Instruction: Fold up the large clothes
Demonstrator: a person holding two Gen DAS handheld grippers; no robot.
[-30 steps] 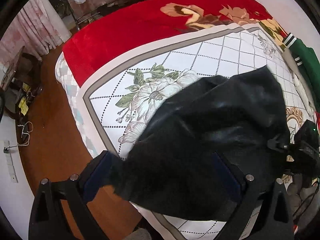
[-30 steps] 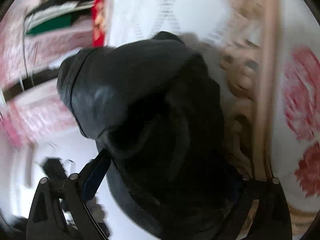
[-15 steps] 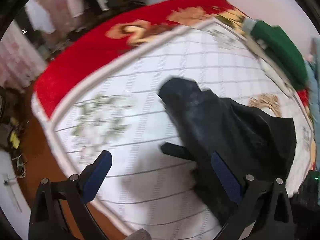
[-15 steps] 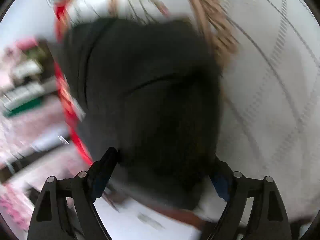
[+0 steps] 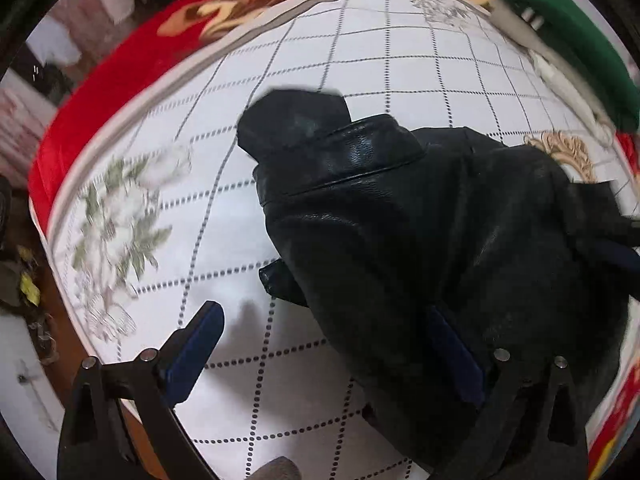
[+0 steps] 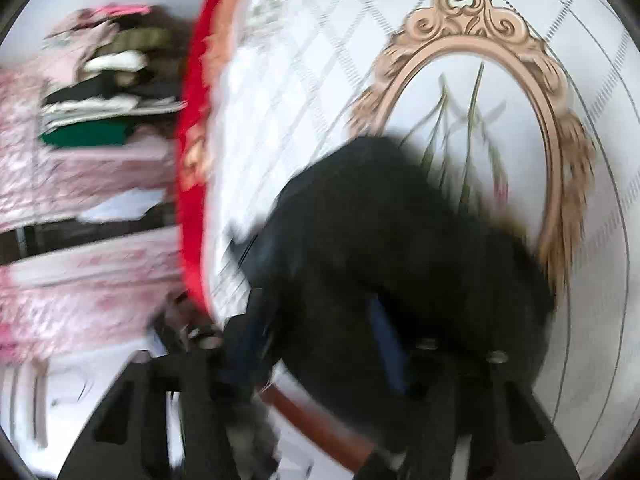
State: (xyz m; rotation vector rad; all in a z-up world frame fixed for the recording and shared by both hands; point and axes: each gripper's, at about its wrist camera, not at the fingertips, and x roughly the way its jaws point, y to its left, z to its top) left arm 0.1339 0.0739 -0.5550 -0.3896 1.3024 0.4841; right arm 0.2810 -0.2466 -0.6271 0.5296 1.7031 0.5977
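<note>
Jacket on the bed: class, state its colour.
Black, with a leathery sheen. The jacket shows best in the left wrist view, lying on the quilt.

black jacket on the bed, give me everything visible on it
The black jacket looks like glossy leather with a stitched collar band. It lies bunched and creased on the white checked bedspread, one flap reaching toward the red blanket. The left gripper is open, its right finger against the jacket's edge. In the blurred right wrist view the jacket fills the right gripper; grip unclear.
</note>
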